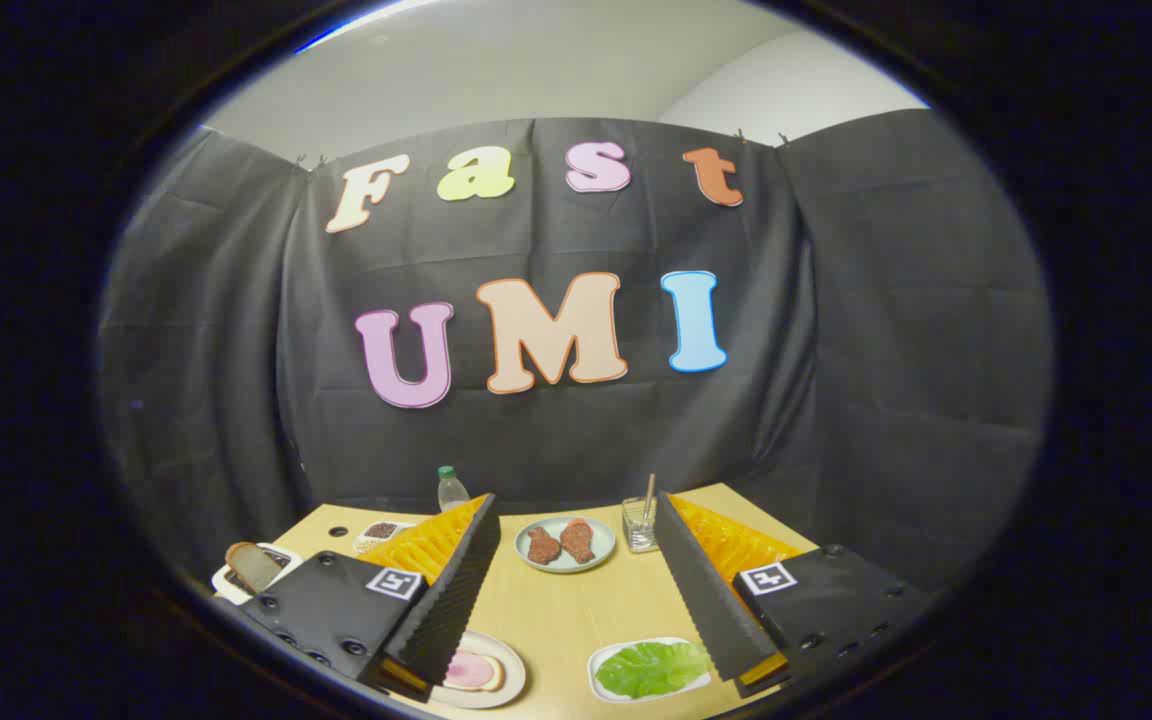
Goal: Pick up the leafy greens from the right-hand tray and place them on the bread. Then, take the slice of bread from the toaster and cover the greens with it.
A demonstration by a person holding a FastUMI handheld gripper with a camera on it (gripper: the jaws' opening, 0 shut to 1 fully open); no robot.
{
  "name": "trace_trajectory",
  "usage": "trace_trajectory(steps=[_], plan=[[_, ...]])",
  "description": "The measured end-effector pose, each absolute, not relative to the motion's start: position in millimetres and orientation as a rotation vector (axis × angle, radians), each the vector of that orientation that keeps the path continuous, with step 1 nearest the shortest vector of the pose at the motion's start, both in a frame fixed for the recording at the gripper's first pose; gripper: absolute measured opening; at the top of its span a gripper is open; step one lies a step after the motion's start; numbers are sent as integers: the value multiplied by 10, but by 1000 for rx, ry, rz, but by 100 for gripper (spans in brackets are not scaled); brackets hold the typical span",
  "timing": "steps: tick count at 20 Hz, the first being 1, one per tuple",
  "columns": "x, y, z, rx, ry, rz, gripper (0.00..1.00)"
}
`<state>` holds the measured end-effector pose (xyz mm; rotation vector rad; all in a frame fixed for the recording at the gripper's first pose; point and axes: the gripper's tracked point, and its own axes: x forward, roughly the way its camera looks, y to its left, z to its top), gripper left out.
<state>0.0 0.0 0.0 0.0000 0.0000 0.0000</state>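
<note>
Lettuce (pixel 653 668) lies on its white tray (pixel 600 662) on the bench (pixel 566 610), low between the fingers and nearer the right one, long axis crosswise. The tool (pixel 568 610) hangs above, fingers wide apart, gripping nothing, with the plated bread (pixel 472 672) beside the left finger.

plate (pixel 565 556) with two reddish-brown pieces: far centre | glass (pixel 639 524) with stick: right of plate | bottle (pixel 452 490): far left | small dish (pixel 381 533) of dark bits: below bottle

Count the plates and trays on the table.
4, others may be hidden: toaster tray beside the left finger, bread plate under it, meat plate beyond the open jaws, greens tray by the right finger.
</note>
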Motion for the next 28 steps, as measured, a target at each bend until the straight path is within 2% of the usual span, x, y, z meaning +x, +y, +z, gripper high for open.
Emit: trace_trajectory(steps=[17,23,28], plan=[[164,-320,-116,19,62,-24,99],[173,-530,-441,8,170,10,99],[151,-886,-1127,-63,372,39,99]])
